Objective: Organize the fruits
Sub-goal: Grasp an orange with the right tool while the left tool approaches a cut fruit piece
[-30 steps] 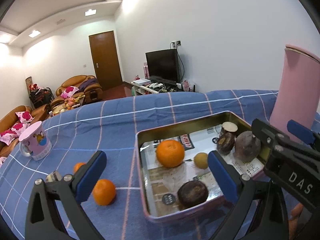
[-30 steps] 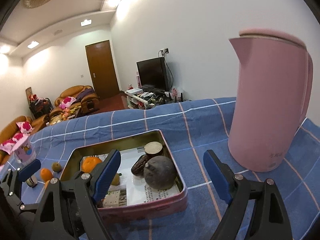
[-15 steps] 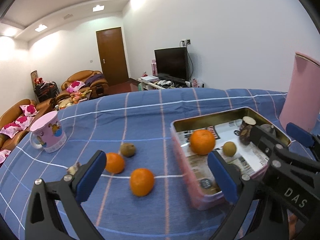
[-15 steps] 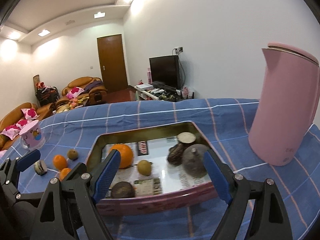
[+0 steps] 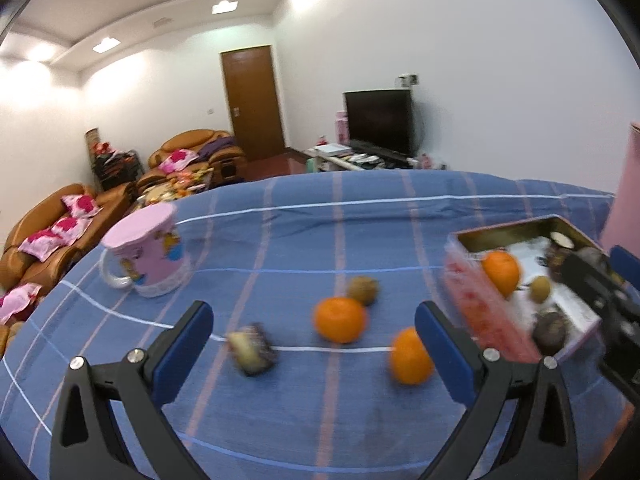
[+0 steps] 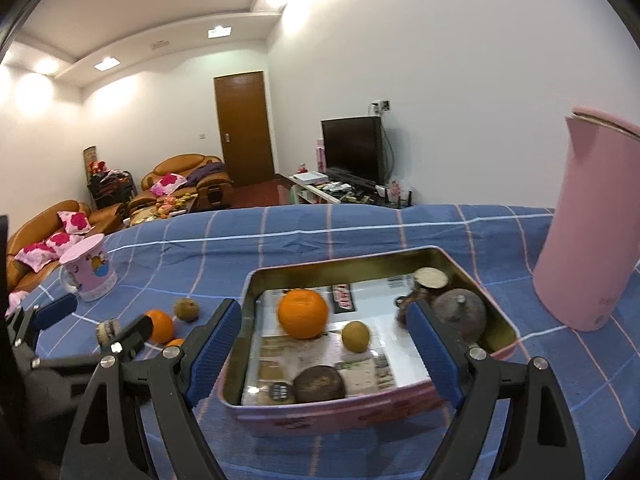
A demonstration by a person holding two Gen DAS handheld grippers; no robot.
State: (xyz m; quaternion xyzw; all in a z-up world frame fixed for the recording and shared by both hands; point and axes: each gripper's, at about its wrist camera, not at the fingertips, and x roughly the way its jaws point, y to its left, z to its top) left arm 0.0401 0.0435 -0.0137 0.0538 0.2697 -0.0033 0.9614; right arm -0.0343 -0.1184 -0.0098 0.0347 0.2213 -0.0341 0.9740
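My left gripper hangs open over the blue checked cloth with nothing between its fingers. In the blurred left wrist view, two loose oranges, a brown fruit and a dark cut fruit piece lie just beyond its tips. To their right stands the pink tin. My right gripper is open and empty above the near wall of the tin. The tin holds an orange, a small brown-green fruit and dark fruits.
A pink mug stands on the cloth at the far left. A tall pink kettle stands right of the tin. The table's far edge drops off toward a room with sofas and a television.
Both grippers have swung left. The tin slid from the middle of the left wrist view to its right edge, bringing the loose fruits under the left gripper. The kettle moved toward the right edge of the right wrist view.
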